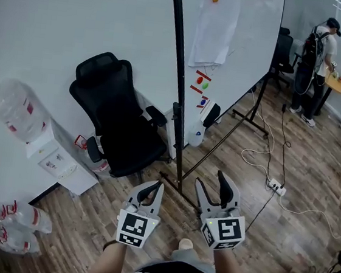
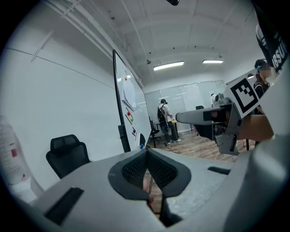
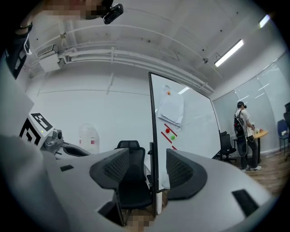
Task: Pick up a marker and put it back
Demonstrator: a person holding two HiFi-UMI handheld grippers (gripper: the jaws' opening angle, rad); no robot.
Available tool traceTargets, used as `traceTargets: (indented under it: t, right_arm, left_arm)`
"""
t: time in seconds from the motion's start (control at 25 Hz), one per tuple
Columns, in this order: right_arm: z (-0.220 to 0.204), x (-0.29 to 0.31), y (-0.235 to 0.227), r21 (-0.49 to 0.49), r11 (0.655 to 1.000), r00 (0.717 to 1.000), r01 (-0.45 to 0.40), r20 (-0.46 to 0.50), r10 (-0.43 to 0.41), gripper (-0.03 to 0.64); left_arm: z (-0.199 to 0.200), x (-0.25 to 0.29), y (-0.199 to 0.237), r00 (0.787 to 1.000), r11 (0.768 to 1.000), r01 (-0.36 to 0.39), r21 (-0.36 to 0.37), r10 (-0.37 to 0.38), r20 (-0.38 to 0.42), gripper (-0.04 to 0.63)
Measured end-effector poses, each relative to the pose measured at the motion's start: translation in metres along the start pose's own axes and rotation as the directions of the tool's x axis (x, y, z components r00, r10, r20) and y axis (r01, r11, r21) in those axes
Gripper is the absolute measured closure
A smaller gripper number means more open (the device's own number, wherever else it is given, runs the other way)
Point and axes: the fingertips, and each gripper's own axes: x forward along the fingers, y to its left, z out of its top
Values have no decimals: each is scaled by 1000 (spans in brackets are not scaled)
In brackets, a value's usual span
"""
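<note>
A whiteboard (image 1: 242, 43) on a black stand rises in front of me. Two short red marker-like sticks (image 1: 203, 75) cling to it beside a red and a green magnet (image 1: 205, 85), and they also show in the right gripper view (image 3: 170, 128). My left gripper (image 1: 149, 191) is held low in front of the board, shut with nothing between its pads (image 2: 147, 152). To its right, my right gripper (image 1: 213, 190) stands open and empty (image 3: 148, 156). The board's black pole (image 3: 154, 149) shows through its gap, well beyond the fingertips.
A black office chair (image 1: 120, 118) stands left of the board's pole. A water dispenser (image 1: 23, 113) and spare bottles (image 1: 16, 225) line the left wall. Cables and a power strip (image 1: 276, 187) lie on the wooden floor at right. A person (image 1: 316, 70) stands at a far table.
</note>
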Motion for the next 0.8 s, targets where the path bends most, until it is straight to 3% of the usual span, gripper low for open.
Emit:
traceTargets:
  t: [0.2, 0.8]
  right_arm:
    - [-9, 13, -17, -4, 999, 999, -38, -34, 38, 385]
    - [-40, 49, -39, -19, 997, 992, -81, -95, 79, 385]
  left_arm:
    - [-4, 23, -5, 1000, 997, -3, -83, 2, -13, 589]
    - [-13, 50, -5, 999, 993, -27, -115, 23, -35, 589]
